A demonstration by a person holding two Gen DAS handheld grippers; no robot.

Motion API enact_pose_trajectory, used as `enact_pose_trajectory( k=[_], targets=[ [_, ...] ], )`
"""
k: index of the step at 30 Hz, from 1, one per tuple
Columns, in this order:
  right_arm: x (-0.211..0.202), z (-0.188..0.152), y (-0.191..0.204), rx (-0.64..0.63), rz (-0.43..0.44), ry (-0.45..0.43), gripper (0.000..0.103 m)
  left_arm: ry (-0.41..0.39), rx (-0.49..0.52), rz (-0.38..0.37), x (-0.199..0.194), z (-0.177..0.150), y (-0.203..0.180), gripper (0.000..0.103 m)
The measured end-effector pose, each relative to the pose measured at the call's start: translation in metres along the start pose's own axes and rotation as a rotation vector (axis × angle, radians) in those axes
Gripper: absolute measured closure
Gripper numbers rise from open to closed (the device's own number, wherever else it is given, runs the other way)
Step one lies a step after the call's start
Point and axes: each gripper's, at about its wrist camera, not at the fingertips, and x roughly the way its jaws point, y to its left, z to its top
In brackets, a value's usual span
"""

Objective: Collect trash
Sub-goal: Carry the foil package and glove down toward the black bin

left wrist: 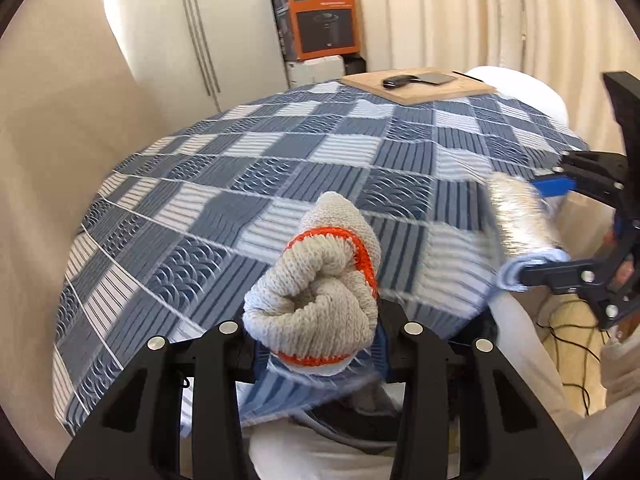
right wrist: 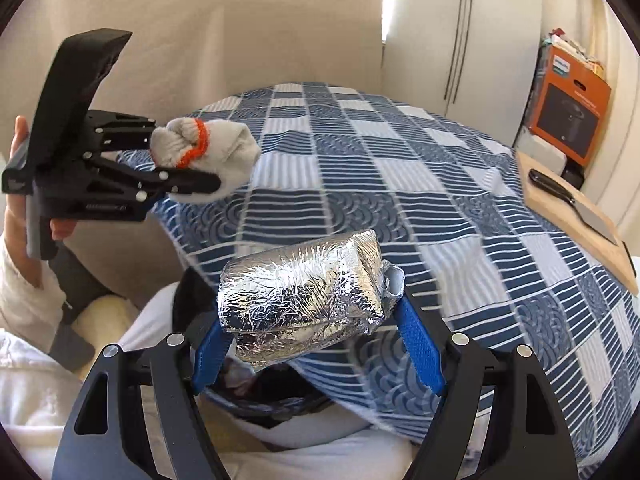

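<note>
Left gripper (left wrist: pixel 316 344): its fingers are clamped on a rolled knit glove (left wrist: pixel 320 276), grey with an orange cuff band. In the right wrist view the same gripper (right wrist: pixel 192 160) holds the bundle off the near edge of the table.

Right gripper (right wrist: pixel 316 336): its blue fingers (right wrist: pixel 420 344) sit wide apart yet pinch a foil-wrapped bundle (right wrist: pixel 304 300) by its two ends. In the left wrist view the foil (left wrist: pixel 520 216) hangs in the air beside the table's near right corner.

Table (right wrist: pixel 400 184): covered by a blue and white checked cloth, bare in the middle. A wooden cutting board (left wrist: pixel 420 84) with a cleaver (left wrist: pixel 420 79) lies at the far edge.

Bin (right wrist: pixel 272 396): a dark opening shows below the foil, just off the near edge; I judge it a trash bin, though most of it is hidden.

Glove handling: soft, light and springy. It will likely unroll if the grip slackens, so the hold belongs across the thick middle of the roll, where it is now.

Foil handling: light and crushable, with a slick crinkled skin. Its contents cannot be seen. Squeezing end to end may dent it; a firm, even pinch should do.

Step in hand: both pieces seem on their way to the bin.
</note>
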Motion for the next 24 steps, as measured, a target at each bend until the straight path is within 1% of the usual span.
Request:
enact_pose_trajectory(
  k=[9,12,19,24],
  targets=[
    [0.003,-0.025,0.034,-0.001,0.020,0.026,0.031,-0.027,0.032,-0.045,-0.014,-0.041,-0.027,0.062],
    [0.002,-0.036,0.045,-0.003,0.012,0.035,0.031,-0.022,0.045,-0.037,-0.015,-0.055,-0.035,0.062],
    [0.019,-0.056,0.055,0.040,0.040,0.069,0.031,0.036,0.072,-0.098,-0.001,-0.084,-0.049,0.062],
    [0.041,-0.065,0.052,0.070,0.048,0.114,0.031,0.089,0.084,-0.114,0.019,-0.096,-0.053,0.062]
  ],
)
